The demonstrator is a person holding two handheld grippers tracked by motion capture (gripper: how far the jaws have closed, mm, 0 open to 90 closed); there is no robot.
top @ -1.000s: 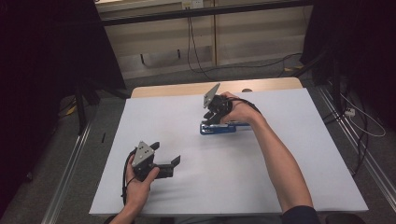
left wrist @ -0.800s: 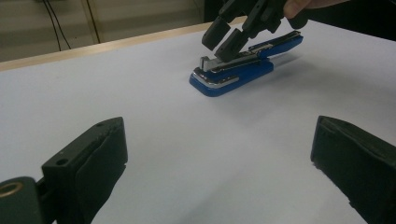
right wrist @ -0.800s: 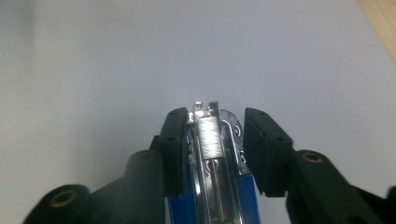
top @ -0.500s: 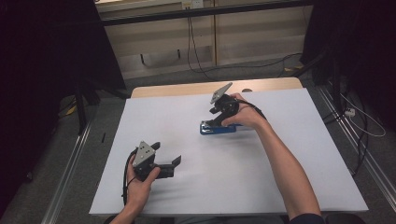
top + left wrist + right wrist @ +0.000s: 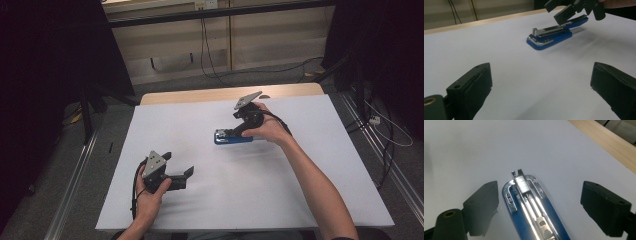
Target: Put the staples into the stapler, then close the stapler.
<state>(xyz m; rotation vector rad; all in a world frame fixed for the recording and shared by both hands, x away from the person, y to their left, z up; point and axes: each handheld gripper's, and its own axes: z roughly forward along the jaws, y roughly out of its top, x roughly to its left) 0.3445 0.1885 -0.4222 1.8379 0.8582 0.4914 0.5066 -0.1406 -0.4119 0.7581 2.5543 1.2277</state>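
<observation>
Near the far middle of the white table [image 5: 310, 200], your right tongs [image 5: 539, 205] have just been opening and now stand wide around the blue stapler [image 5: 232, 138], letting it go, while your left tongs [image 5: 541, 82] wait spread apart.

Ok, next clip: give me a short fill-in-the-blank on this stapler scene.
1. The stapler has a ____ body.
2. The right gripper has its jaws ____, one on each side of the stapler.
3. The left gripper holds ____ between its jaws.
4. The stapler lies on a ____ sheet.

Missing words: blue; open; nothing; white
</observation>
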